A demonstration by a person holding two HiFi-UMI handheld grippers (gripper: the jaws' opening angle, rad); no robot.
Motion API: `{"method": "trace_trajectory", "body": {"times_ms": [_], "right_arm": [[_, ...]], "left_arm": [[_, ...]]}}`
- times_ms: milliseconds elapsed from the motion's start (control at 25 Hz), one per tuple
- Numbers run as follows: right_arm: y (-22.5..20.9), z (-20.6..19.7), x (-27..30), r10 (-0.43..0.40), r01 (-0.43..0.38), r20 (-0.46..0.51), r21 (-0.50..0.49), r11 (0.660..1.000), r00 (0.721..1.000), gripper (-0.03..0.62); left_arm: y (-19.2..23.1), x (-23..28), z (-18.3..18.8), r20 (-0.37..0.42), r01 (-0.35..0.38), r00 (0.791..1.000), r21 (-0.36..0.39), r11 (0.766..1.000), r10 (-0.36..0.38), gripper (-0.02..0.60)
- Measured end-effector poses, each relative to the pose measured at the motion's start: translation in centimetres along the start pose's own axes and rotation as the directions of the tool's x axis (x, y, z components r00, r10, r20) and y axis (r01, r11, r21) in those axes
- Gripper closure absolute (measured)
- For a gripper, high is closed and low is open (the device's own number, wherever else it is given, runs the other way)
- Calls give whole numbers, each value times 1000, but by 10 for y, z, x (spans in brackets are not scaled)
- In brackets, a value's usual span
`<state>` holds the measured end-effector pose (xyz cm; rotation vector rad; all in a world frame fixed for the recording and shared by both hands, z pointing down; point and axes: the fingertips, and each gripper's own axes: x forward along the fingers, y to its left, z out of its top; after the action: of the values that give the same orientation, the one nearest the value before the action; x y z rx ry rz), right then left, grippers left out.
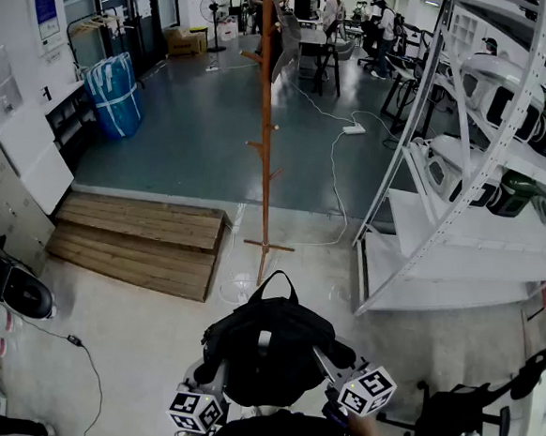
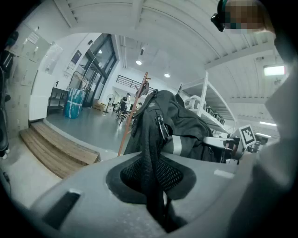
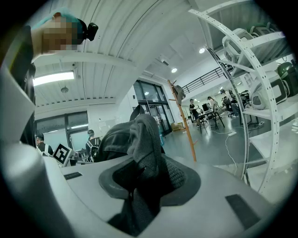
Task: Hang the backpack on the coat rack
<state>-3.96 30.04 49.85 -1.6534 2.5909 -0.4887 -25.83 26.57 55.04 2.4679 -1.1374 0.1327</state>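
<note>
Workshop: grey floor (image 1: pixel 167 129), white shelving (image 1: pixel 460 227), wooden pallet (image 1: pixel 140 235), rack (image 1: pixel 264 146) ahead. I hold the black, rounded backpack (image 1: pixel 268 344), loop up, short of it; left gripper (image 2: pixel 156 195) and right gripper (image 3: pixel 142 190) each pinch its straps.

The left tongs (image 1: pixel 211 379) and right tongs (image 1: pixel 326 360) are pale grey plastic, each bearing a white cube (image 1: pixel 197 411) printed with black square markers. Their broad matte bodies show a dark oval recess and dark rectangular slots.
</note>
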Motion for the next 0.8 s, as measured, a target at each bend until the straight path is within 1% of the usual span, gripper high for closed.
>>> {"method": "trace_trajectory", "body": {"times_ms": [160,440,800], "right_arm": [[0,-1,2,2,-2,1,-3,1000,1000,467],[-1,0,-1,-7,7,10,1,1000,1000,467],[-12,6,-11,-8,7,29,16,1000,1000,465]], "left_arm": [[1,2,4,12,-2,1000,2,1000,2,531],[-1,2,5,10,2,1000,2,1000,-2,531],[-16,11,10,12,4,1000,25,1000,-5,531]]}}
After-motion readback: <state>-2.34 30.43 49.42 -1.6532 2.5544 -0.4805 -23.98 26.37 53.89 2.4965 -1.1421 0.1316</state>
